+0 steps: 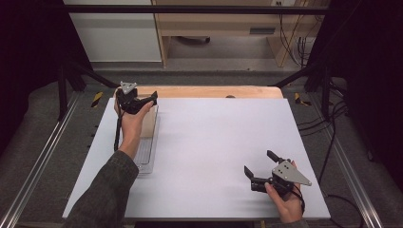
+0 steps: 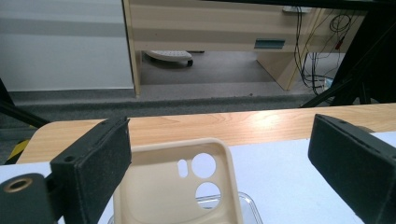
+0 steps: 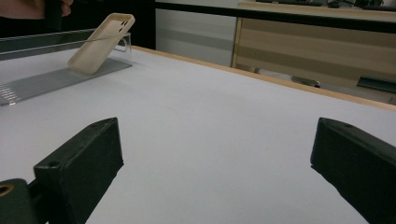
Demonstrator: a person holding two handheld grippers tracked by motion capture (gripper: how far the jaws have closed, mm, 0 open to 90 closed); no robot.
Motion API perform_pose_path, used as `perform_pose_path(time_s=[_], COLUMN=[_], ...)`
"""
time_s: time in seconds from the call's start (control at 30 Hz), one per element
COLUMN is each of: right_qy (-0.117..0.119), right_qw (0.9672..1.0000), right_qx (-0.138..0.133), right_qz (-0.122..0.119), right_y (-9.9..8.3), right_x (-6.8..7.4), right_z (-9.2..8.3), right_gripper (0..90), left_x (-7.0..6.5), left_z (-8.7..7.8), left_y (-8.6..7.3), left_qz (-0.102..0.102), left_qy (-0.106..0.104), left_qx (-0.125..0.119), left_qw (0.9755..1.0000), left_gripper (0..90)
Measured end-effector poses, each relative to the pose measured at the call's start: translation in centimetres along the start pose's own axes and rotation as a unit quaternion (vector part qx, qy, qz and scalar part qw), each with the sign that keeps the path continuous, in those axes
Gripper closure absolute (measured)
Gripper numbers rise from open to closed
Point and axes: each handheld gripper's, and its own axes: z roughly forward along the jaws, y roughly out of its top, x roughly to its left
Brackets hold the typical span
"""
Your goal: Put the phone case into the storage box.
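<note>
A beige phone case (image 1: 150,121) stands tilted in a clear plastic tray (image 1: 146,159) at the table's left. Its camera cut-outs face up in the left gripper view, where the case (image 2: 168,191) leans against the tray's end wall (image 2: 245,201). My left gripper (image 1: 145,102) hovers just above the case's upper end, jaws wide open on either side, touching nothing (image 2: 222,137). My right gripper (image 1: 258,162) rests low near the front right of the table, open and empty (image 3: 217,135). From there the case (image 3: 100,44) and tray (image 3: 42,81) lie far off to the left.
A white sheet (image 1: 214,142) covers the table, with a strip of bare wood (image 1: 214,91) along the far edge. Beyond it are grey floor, a wooden desk (image 2: 210,28) and hanging cables (image 1: 294,42). Dark frame bars stand at both sides.
</note>
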Motion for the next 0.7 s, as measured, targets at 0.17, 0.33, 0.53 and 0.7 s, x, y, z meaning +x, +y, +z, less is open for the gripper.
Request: perform_pose_path(time_s=[0.17, 0.33, 0.53, 0.7], right_qy=[0.001, 0.001, 0.000, 0.001], right_qw=[1.0000, 1.0000, 1.0000, 1.0000], right_qx=[-0.002, -0.003, -0.005, -0.006], right_qz=[-0.001, -0.003, -0.004, -0.006], right_y=[0.1, 0.1, 0.2, 0.3], right_x=[0.1, 0.2, 0.4, 0.4], right_z=[0.0, 0.0, -0.1, -0.1], right_gripper=[2.3, 2.3, 2.3, 2.3], left_x=[-0.2, -0.8, -1.3, -1.4], left_z=[-0.7, -1.6, -2.6, -3.3], left_y=[0.2, 0.3, 0.3, 0.6], left_qz=[0.009, 0.024, 0.028, 0.032], left_qy=[-0.013, -0.031, -0.053, -0.067], left_qx=[0.008, 0.009, 0.001, -0.005], left_qw=[0.9998, 0.9992, 0.9982, 0.9973], left_gripper=[4.6, 3.1, 2.6, 2.4])
